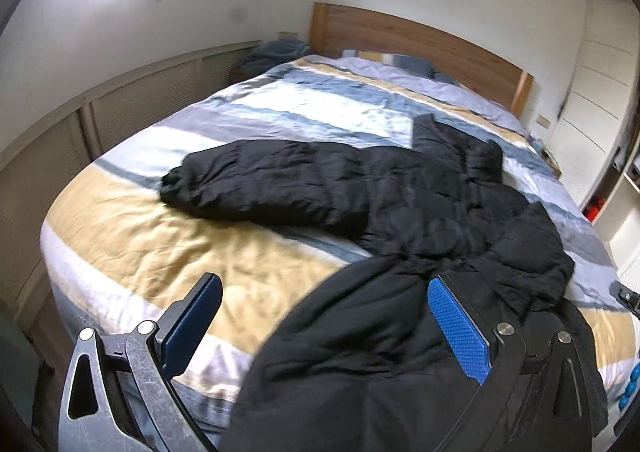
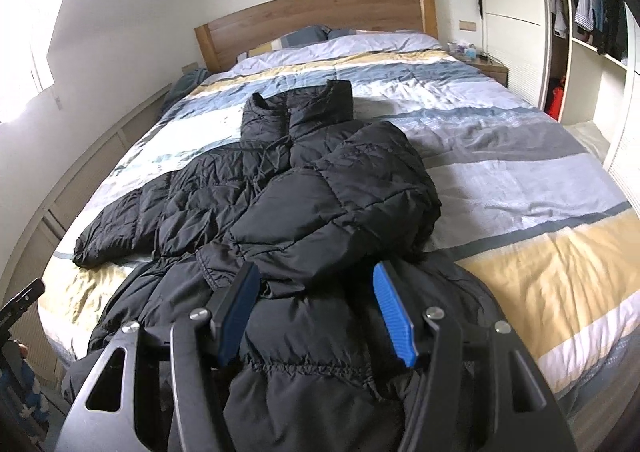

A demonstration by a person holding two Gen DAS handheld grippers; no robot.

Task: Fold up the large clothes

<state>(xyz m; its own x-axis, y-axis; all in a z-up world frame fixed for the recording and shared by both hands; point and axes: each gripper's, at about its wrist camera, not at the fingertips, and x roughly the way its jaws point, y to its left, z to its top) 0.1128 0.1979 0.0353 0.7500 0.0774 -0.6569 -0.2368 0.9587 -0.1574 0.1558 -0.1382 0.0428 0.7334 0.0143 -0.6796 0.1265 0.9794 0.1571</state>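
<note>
A black puffer jacket [image 2: 288, 188] lies spread on the bed [image 2: 540, 252], collar toward the headboard [image 2: 320, 16] and hem hanging over the foot edge nearest the cameras. One sleeve [image 1: 256, 180] stretches out flat toward the bed's left edge, while the other sleeve [image 2: 360, 180] is already laid across the chest, its cuff ending near the foot edge. The left gripper [image 1: 324, 328] hovers over the foot edge with its jaws wide apart; bedding shows behind one blue pad and jacket cloth behind the other, and nothing is pinched. The right gripper [image 2: 316, 312] stands with its jaws partly apart above the jacket's lower body, puffy cloth bulging up between the pads; whether they actually press on it cannot be told, though it looks more like a loose straddle than a grip. The jacket should handle as light but bulky: soft, springy with trapped air, and covered in a slick shell that slides on itself and on the quilt. Thin pinches will likely slip, so the better holds seem to be firmer, gathered spots, such as the elastic hem, a cuff or a seam. For the outstretched sleeve, taking it near the cuff and carrying it across the chest looks sensible, then pressing down to squeeze air out so the fold stays.
</note>
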